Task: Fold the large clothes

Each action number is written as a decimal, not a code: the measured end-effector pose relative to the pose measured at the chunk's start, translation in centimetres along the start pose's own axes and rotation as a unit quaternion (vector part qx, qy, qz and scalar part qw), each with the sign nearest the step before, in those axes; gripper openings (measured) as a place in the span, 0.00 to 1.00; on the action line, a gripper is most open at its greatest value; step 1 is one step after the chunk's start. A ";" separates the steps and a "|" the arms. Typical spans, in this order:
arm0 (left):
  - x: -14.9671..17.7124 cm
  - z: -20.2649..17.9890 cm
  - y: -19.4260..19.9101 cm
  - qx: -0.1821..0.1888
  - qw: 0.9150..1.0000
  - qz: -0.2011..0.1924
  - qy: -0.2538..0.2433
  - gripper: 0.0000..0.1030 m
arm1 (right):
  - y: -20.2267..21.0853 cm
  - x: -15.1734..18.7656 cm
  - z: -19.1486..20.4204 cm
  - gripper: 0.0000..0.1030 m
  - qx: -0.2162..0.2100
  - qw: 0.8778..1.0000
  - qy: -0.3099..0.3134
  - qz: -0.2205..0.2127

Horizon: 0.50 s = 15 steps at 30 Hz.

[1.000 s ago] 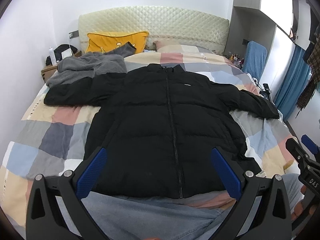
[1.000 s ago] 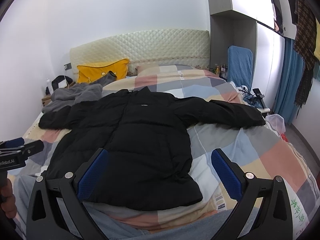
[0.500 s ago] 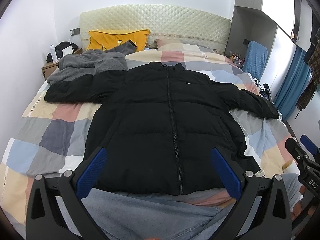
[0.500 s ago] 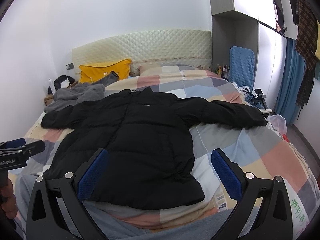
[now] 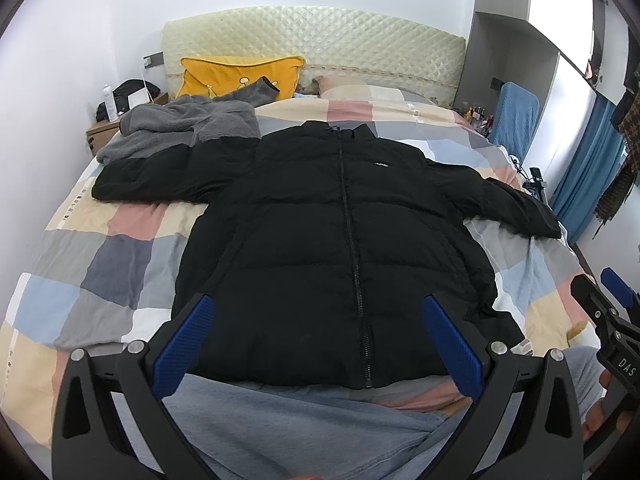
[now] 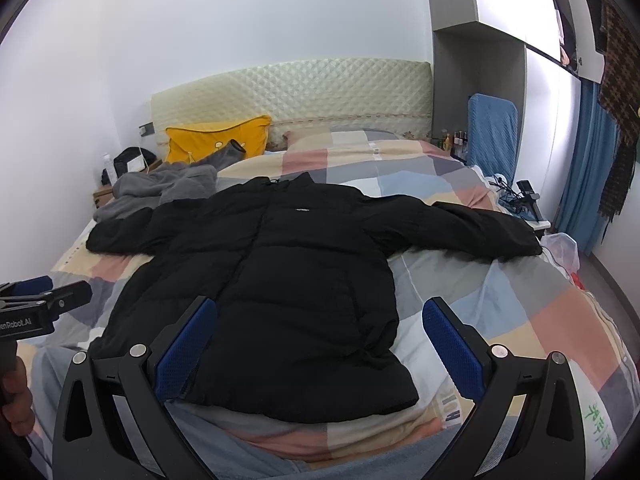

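A black puffer jacket [image 5: 332, 232] lies flat and zipped on the bed, front up, both sleeves spread out; it also shows in the right wrist view [image 6: 280, 272]. My left gripper [image 5: 318, 344] is open and empty above the jacket's hem, near the middle. My right gripper [image 6: 318, 344] is open and empty above the hem's right corner. Each gripper shows at the edge of the other's view: the right one [image 5: 608, 320] and the left one [image 6: 36, 300]. Neither touches the jacket.
The bed has a checked quilt [image 5: 100, 264]. A grey fleece garment [image 5: 180, 128] and a yellow pillow [image 5: 236, 76] lie near the headboard. A nightstand [image 5: 108, 128] stands left, a blue chair [image 6: 492, 136] and curtain [image 6: 588, 168] right. Blue-grey fabric [image 5: 300, 428] lies under the grippers.
Both views have tilted slightly, so the jacket sits a little lower in frame. The jacket has not moved and both grippers stay open.
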State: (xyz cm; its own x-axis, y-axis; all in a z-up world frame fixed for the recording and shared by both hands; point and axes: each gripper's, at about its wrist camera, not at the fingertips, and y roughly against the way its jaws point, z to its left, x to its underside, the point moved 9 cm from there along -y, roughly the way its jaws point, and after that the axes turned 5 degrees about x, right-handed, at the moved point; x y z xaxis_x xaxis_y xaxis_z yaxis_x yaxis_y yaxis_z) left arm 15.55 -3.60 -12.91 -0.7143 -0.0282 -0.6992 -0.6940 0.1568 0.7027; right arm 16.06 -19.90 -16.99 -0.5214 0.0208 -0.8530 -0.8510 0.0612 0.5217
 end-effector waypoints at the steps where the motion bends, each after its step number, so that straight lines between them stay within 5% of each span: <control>1: -0.1 0.1 0.0 -0.001 1.000 -0.001 0.002 1.00 | 0.0 -0.1 0.1 1.00 0.000 1.000 0.001 -0.001; 15: -4.8 -0.5 -2.7 0.030 0.999 -0.020 -0.007 1.00 | -2.7 -3.9 -1.7 1.00 0.003 1.000 0.011 -0.021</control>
State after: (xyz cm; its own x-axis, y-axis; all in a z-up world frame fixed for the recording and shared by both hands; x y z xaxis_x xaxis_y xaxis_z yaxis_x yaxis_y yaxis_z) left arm 20.82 -4.40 -11.42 -0.6852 -0.0215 -0.7280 -0.7145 0.2140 0.6661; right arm 20.32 -21.82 -15.02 -0.4868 -0.0038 -0.8735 -0.8717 0.0674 0.4854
